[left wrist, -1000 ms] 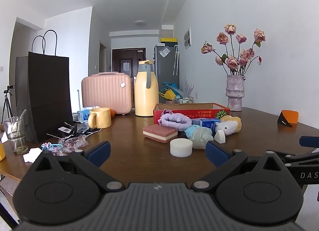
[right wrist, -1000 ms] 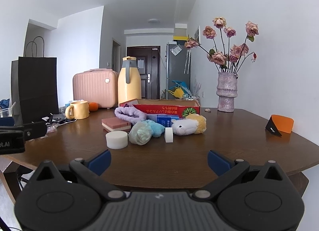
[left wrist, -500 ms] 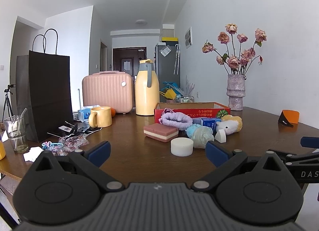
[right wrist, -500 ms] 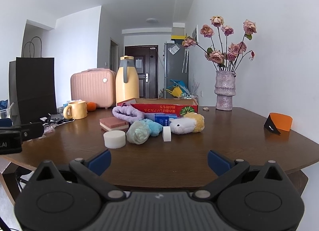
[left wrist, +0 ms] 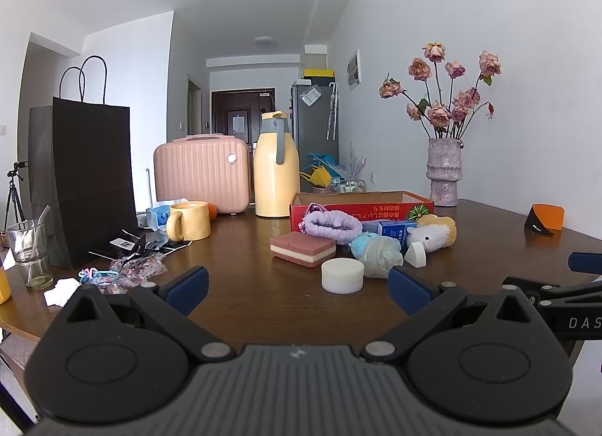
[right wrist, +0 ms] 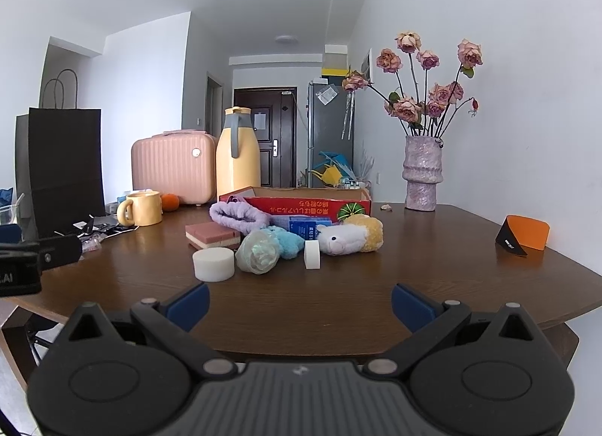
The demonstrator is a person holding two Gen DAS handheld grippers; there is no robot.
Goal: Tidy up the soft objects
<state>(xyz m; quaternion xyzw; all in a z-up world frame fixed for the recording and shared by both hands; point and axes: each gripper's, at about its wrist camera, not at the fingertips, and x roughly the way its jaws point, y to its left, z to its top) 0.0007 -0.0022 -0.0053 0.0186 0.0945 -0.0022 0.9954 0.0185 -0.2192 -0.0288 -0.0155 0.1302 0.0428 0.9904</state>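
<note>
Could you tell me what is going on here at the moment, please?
A person holds two grippers at the near edge of a wooden table, ready to tidy a pile of soft things. Both the left gripper and the right gripper are open and hold nothing. The white round sponge, pink layered sponge, purple headband, plush sheep and the rest lie in front of the open red box; nothing has been picked up yet.
</note>
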